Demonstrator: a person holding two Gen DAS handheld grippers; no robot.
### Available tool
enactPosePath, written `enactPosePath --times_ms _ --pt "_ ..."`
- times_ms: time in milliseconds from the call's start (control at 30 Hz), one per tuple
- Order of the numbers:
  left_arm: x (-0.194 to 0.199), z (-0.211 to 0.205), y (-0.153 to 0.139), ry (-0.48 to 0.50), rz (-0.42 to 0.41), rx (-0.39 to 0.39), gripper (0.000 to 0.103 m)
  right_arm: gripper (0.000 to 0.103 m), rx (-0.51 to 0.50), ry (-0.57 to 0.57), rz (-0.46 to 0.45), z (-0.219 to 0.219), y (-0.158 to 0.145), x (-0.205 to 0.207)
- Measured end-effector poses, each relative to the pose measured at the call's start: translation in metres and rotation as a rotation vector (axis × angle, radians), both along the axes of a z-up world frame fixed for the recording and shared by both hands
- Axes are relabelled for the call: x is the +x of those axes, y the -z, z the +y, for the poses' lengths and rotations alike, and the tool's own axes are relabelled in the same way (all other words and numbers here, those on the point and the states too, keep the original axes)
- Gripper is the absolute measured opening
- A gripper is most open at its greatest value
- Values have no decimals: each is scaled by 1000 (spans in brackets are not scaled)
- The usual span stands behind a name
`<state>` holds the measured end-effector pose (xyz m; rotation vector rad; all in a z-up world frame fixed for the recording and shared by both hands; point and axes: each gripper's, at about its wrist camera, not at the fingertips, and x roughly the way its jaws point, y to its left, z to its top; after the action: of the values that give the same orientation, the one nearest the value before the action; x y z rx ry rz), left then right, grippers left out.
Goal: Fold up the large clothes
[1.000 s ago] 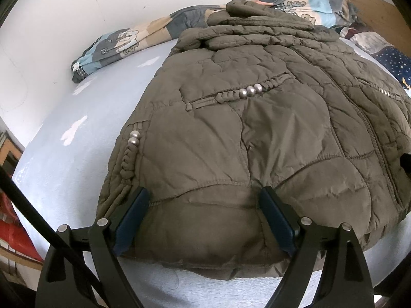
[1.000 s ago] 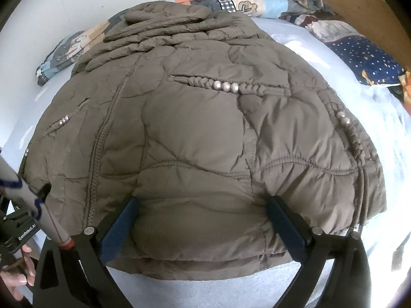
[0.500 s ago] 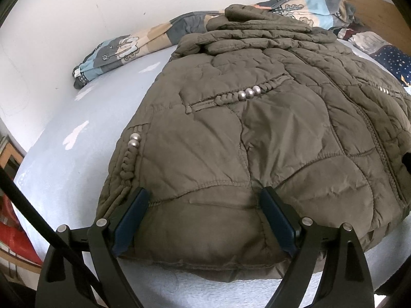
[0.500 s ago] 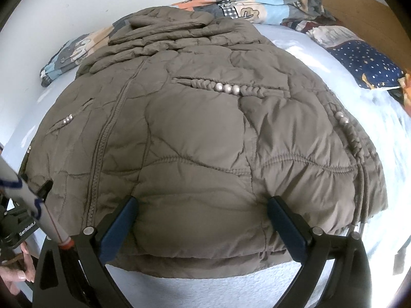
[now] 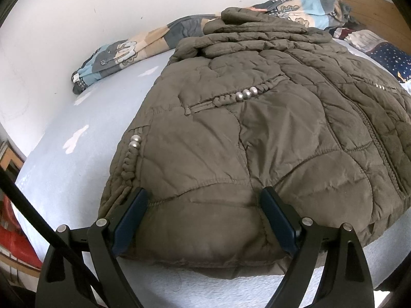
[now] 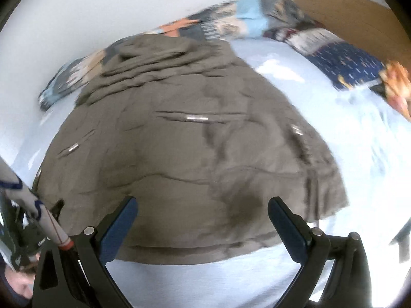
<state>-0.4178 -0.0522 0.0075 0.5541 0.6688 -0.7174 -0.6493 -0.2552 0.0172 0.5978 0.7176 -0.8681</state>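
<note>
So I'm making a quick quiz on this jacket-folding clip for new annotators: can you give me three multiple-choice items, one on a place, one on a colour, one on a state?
1. Where does the quilted jacket lie?
A. on the light blue bed sheet
B. on a hanger
C. in a basket

2. What colour is the jacket?
A. red
B. olive brown
C. white

3. How do the left gripper and the right gripper stand?
A. both shut on the hem
B. one open, one shut
C. both open

Answers:
1 A, the jacket is spread flat on the sheet, with the patterned blanket behind it by the wall.
2 B, its whole shell reads olive brown in both views.
3 C, each pair of blue-padded fingers stands wide apart at the jacket's near hem.
</note>
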Motion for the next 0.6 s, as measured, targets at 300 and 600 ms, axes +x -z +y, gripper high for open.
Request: enactPosePath --times_ms 300,600 --pt "0 0 0 8 -7 -3 89 95 83 26 70 -12 25 2" --pt "-5 11 -25 77 16 -53 89 95 -122 -109 110 25 -1 26"
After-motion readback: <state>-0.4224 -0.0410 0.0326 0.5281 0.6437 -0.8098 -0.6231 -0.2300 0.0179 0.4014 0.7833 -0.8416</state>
